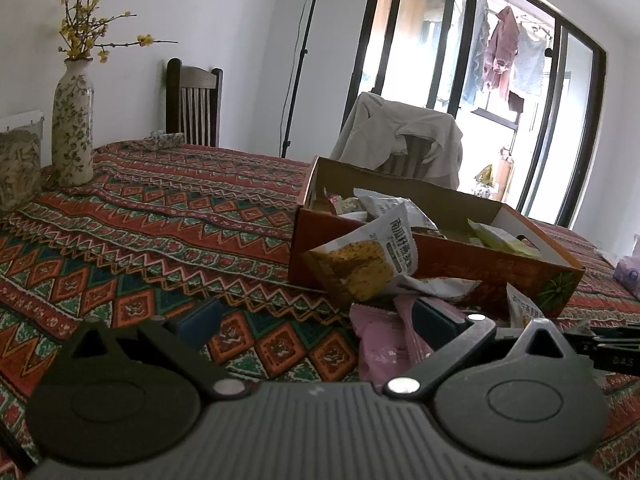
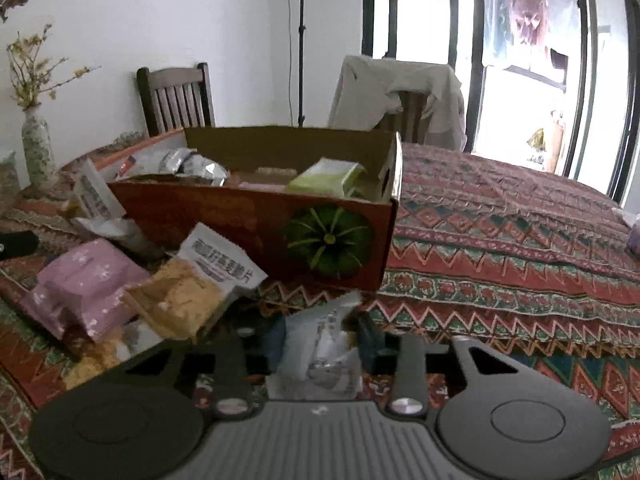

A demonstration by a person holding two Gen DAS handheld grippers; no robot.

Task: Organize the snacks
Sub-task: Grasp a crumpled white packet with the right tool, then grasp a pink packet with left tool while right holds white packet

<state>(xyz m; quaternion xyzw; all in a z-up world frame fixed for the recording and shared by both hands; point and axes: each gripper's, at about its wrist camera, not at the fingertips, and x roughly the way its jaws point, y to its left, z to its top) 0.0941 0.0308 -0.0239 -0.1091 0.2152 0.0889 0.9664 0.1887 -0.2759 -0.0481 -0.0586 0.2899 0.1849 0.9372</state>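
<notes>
An open orange cardboard box (image 1: 436, 266) (image 2: 256, 216) with a pumpkin picture holds several snack packets. Loose packets lie in front of it: a white and yellow cracker packet (image 1: 360, 268) (image 2: 192, 292) and a pink packet (image 1: 384, 344) (image 2: 84, 284). My left gripper (image 1: 316, 320) is open just above the cloth, its right finger against the pink packet. My right gripper (image 2: 320, 336) is shut on a pale blue and white packet (image 2: 320, 352) in front of the box.
A patterned red tablecloth (image 1: 160, 220) covers the table. A flowered vase (image 1: 72, 128) with yellow branches and a jar stand at the far left. Two chairs (image 1: 196, 104) stand behind the table, one draped with a beige jacket (image 1: 404, 140). A tripod stands by the window.
</notes>
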